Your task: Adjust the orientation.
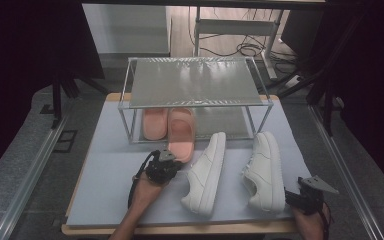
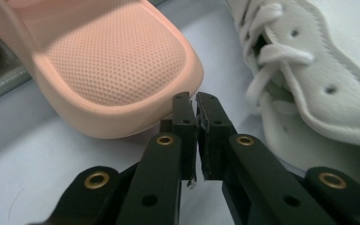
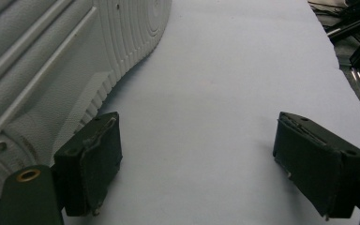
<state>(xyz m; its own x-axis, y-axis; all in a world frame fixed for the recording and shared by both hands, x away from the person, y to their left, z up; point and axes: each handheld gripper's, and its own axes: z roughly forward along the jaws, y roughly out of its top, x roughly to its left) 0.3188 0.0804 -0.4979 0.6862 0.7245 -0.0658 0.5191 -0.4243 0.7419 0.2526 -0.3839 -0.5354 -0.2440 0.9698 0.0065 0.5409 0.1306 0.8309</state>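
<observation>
Left hand-held gripper (image 2: 196, 101): jaws together, nothing between them, tips just short of the near end of a pink slipper (image 2: 117, 65); touching or a hair apart, cannot tell. In the high view, same gripper (image 1: 166, 159) at the near end of that slipper (image 1: 181, 134). Taking the clear shelf rack (image 1: 196, 82) as landmark: this slipper half under its front edge, near end sticking out onto the tabletop (image 1: 105, 175); second pink slipper (image 1: 154, 123) fully under it, just to the left of the first. In front of the rack, two white sneakers: one (image 1: 206, 172) just right of the left gripper, laces (image 2: 272, 56) showing in the left gripper view, the other (image 1: 265, 170) farther right. Right hand-held gripper (image 3: 197, 159): jaws wide apart, empty, over bare tabletop beside the ribbed sole of the right sneaker (image 3: 51, 61); seen in the high view (image 1: 307, 196) well in front of the rack, off its right corner. No brand, label or writing legible anywhere.
</observation>
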